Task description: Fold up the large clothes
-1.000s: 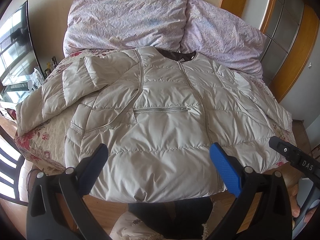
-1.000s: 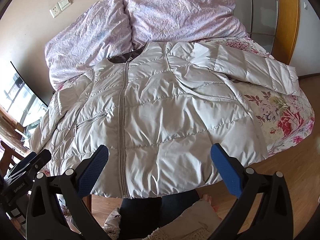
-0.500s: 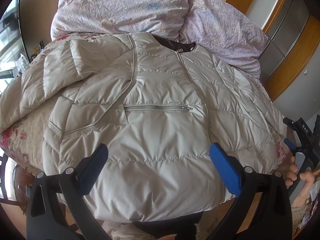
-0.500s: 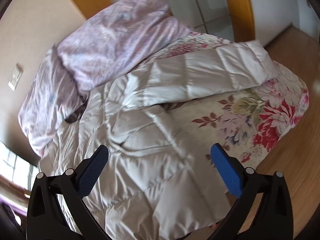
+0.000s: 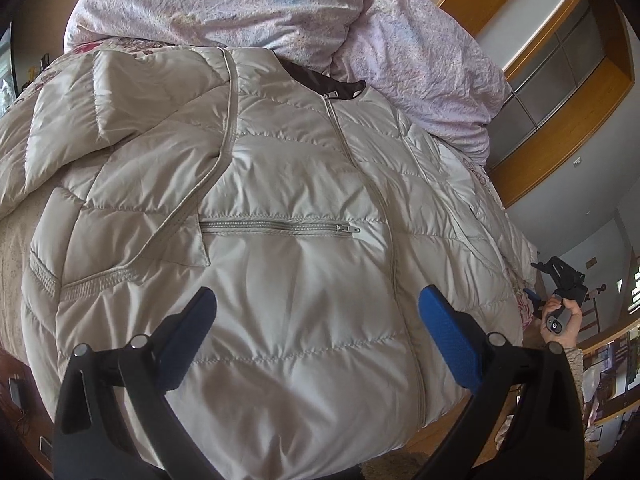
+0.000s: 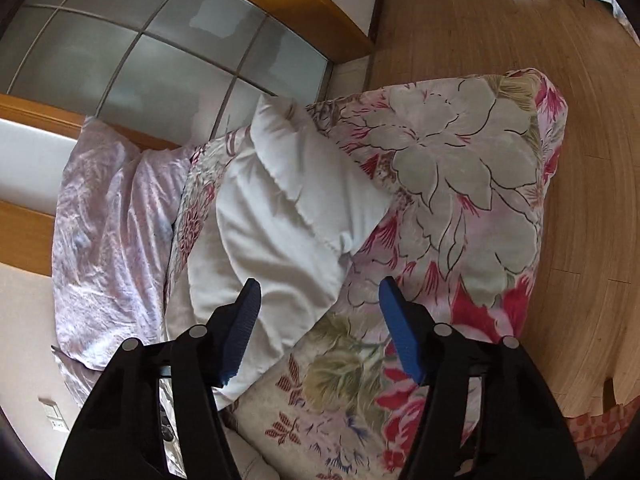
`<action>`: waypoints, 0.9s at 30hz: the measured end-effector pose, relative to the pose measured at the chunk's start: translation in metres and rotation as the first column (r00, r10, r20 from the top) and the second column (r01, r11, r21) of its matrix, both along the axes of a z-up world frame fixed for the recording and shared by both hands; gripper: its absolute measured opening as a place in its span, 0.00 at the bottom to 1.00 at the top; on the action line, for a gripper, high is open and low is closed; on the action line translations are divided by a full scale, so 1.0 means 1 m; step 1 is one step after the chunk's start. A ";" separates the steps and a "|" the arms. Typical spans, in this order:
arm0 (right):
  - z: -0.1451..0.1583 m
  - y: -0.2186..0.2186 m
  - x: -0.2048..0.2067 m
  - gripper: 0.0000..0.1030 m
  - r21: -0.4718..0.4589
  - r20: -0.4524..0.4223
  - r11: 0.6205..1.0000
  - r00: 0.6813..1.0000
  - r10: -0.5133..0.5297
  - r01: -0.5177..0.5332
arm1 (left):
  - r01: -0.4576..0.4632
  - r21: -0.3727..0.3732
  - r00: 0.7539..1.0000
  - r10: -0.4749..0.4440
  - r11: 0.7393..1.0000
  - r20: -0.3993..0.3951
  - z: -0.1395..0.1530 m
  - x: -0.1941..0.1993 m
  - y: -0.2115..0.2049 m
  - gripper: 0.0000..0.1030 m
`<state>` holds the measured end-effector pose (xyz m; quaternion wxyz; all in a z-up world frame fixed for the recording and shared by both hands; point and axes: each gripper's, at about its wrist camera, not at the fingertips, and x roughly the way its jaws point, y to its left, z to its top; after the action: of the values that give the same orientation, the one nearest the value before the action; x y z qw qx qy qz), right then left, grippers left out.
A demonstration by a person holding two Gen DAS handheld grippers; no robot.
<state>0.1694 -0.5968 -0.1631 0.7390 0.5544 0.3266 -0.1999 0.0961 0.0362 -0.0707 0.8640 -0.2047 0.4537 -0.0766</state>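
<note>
Puffy jacket (image 5: 280,264) lies flat on bed (image 6: 460,208), zipped. Left gripper (image 5: 316,340) fingers apart above hem, holding nothing. Right gripper (image 6: 320,332) fingers closing over the sleeve (image 6: 288,216), not gripping yet; slick padded fabric may slip out.

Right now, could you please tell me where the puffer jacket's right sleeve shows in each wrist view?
Left wrist view: not clearly in it; the sleeve side runs off the puffer jacket at the right edge, by the right gripper.
Right wrist view: the sleeve lies centre-left, its near part between the closing right gripper's jaws, unpinched.
Shared landmark: the lilac pillow.
</note>
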 end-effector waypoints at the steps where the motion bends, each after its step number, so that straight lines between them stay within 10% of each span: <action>1: -0.003 -0.002 0.003 0.54 0.009 0.011 1.000 1.000 0.000 0.000 | -0.006 -0.003 1.000 0.006 1.000 0.002 0.000 0.001 0.001 0.98; 8: -0.007 -0.013 0.014 0.46 -0.044 0.050 0.998 0.998 -0.038 0.040 | -0.061 -0.011 0.997 0.061 0.998 0.038 -0.002 0.006 0.013 0.98; 15: 0.008 -0.006 0.026 0.16 -0.205 -0.004 0.978 1.000 -0.031 0.029 | -0.131 0.013 0.981 0.128 0.991 0.149 0.003 -0.004 0.028 0.98; 22: 0.108 0.057 0.045 0.13 -0.535 0.119 0.843 0.982 0.144 -0.058 | -0.218 -0.004 0.954 0.214 0.976 0.208 0.006 -0.012 0.060 0.98; 27: 0.173 0.142 0.061 0.13 -0.631 0.215 0.751 0.886 0.411 -0.195 | -0.262 -0.067 0.937 0.271 0.963 0.219 0.002 -0.018 0.082 0.98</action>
<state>0.2303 -0.4551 0.0096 0.9419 0.2600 0.2016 -0.0683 0.0783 0.1183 -0.0688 0.9085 -0.2698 0.3190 0.0102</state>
